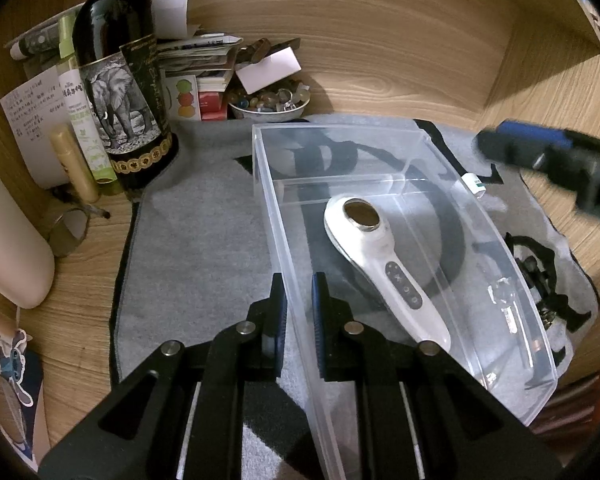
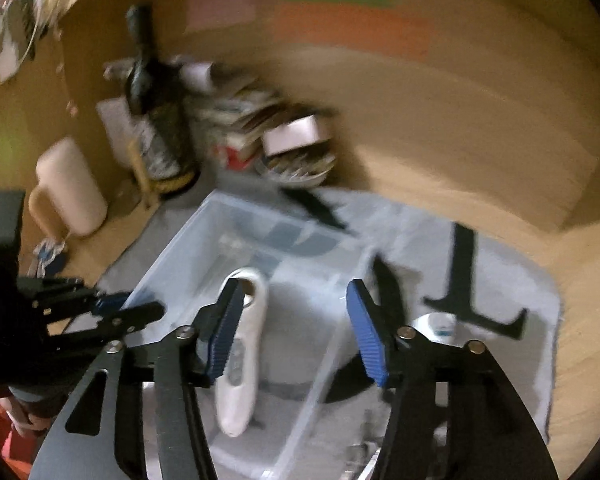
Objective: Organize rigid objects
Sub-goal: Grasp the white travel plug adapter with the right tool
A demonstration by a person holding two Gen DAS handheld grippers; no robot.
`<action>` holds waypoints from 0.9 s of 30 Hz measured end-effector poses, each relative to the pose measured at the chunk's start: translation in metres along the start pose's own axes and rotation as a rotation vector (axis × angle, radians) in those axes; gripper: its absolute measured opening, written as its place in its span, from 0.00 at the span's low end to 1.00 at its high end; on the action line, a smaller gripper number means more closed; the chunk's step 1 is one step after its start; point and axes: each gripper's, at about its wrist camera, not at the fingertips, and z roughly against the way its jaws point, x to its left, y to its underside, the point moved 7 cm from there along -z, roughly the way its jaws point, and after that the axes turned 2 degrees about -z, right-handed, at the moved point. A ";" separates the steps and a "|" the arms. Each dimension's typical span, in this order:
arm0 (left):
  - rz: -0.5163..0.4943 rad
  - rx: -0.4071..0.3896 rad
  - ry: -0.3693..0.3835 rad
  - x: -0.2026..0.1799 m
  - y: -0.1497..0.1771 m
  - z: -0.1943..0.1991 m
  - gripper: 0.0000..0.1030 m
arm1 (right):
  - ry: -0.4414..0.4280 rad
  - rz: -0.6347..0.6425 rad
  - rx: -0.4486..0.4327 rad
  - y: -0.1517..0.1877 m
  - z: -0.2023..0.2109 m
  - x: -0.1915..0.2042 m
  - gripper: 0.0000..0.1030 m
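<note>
Black left gripper (image 1: 299, 300) at the frame's bottom pinches the clear bin's (image 1: 276, 216) near wall; a white handheld device (image 1: 384, 264) lies inside at centre. Right gripper (image 2: 296, 312) hovers wide apart, empty. Wine bottle (image 1: 120, 80) stands upper left.

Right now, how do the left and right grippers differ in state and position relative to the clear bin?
The left gripper is shut on the clear bin, pinching its near-left wall; the right gripper is open, touching nothing. The left sits at the bin's rim, while the right hangs above the bin, over the white handheld device lying inside. The left view is sharp; the right is motion-blurred. Both have blue-padded fingers.
</note>
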 end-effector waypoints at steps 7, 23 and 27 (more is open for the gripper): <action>-0.001 0.002 0.000 0.000 0.000 0.000 0.11 | 0.084 -0.107 -0.047 -0.006 0.022 -0.060 0.54; -0.001 0.005 -0.005 0.002 0.001 -0.001 0.12 | 0.105 -0.240 0.157 0.047 -0.060 -0.128 0.57; 0.001 0.006 -0.005 0.002 0.001 -0.001 0.12 | 0.079 -0.269 0.202 0.056 -0.078 -0.132 0.56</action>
